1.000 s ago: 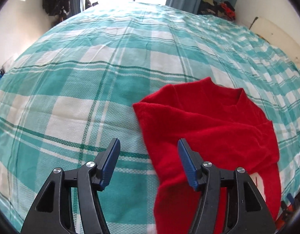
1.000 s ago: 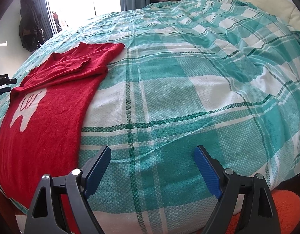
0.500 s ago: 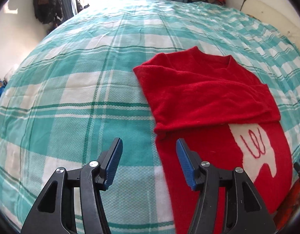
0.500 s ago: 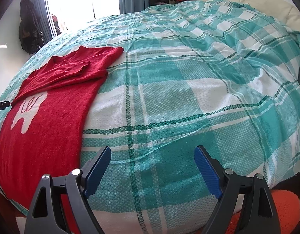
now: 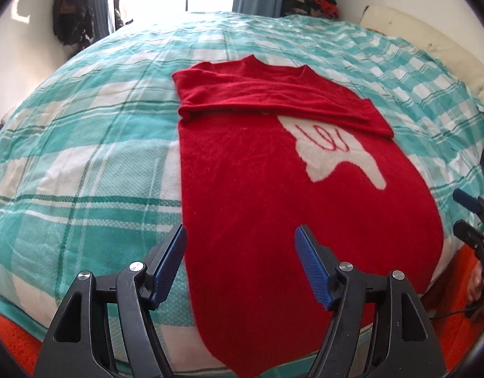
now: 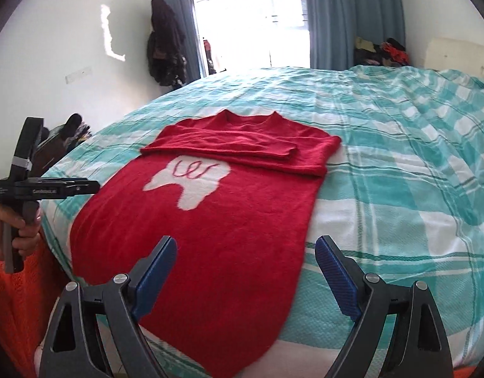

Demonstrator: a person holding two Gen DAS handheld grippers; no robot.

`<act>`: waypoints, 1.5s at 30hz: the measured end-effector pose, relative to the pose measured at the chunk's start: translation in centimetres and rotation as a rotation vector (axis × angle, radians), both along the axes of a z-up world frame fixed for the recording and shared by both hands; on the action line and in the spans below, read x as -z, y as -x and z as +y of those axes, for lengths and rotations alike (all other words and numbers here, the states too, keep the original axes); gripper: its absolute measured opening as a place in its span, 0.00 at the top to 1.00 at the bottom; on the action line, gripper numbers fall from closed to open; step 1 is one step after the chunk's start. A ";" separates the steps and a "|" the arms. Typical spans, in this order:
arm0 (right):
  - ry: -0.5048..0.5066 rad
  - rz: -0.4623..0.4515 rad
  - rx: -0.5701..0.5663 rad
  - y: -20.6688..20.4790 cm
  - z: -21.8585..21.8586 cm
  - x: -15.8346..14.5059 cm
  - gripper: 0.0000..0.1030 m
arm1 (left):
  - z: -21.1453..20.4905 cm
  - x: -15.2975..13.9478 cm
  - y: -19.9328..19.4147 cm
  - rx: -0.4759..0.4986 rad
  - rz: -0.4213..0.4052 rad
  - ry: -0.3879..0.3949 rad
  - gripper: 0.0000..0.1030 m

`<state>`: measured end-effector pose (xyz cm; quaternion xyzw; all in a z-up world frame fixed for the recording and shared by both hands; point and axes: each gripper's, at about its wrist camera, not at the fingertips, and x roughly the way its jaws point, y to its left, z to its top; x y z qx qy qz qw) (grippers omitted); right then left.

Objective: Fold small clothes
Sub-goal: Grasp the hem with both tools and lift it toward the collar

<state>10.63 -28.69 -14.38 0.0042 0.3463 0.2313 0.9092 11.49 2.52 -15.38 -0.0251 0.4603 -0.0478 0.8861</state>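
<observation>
Left wrist view: left claw [image 5: 240,264] at bottom centre, jaws wide and opening, nothing gripped; red sweater [image 5: 273,195] shows through gap, no pad pressing it. Sweater flat on checked bed [image 5: 84,157], frame centre, sleeves folded across chest, collar toward window. Right claw [image 5: 471,220] at right edge.

Right wrist view: right claw [image 6: 245,274] bottom centre, jaws wide and opening, empty, above sweater hem [image 6: 216,330]. Left claw's handle in hand [image 6: 18,230], left edge.
</observation>
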 end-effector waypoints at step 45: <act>-0.692 0.561 -0.107 -4.7 -7.6 2.0 0.93 | 5.5 -3.6 -1.7 0.068 0.182 0.710 0.96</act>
